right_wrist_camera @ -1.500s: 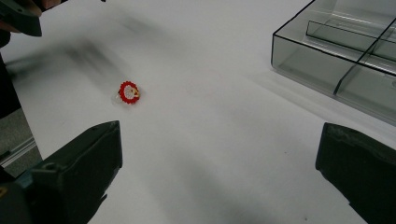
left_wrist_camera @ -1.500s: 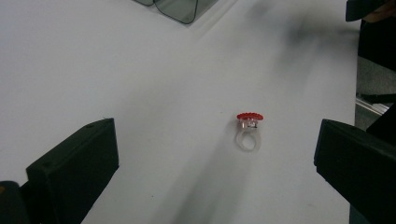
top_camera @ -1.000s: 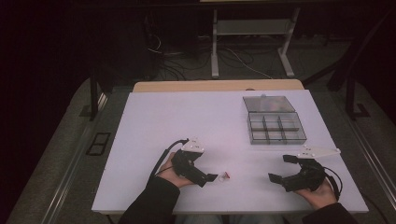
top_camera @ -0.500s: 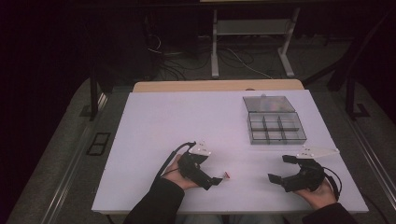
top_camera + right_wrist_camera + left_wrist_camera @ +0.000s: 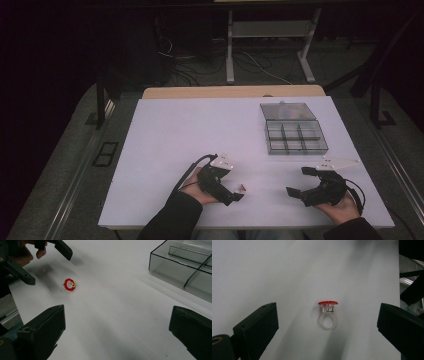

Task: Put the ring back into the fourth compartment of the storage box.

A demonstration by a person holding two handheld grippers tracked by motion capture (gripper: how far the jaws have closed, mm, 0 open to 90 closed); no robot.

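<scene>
Left gripper: in the high view we see it at lower centre of the frame, jaws spread wide, gripping nothing, pointed right toward the ring.
Ring: in the left gripper view we find it lying on the table just right of frame centre, between the two parted jaws and touching neither; clear band, red-rimmed top.
Right gripper: at lower right of the high view, jaws wide apart and empty, well apart from the ring.
Box: we see a clear, divided box with its lid laid back, right of centre in the high view.
Table: white.
</scene>
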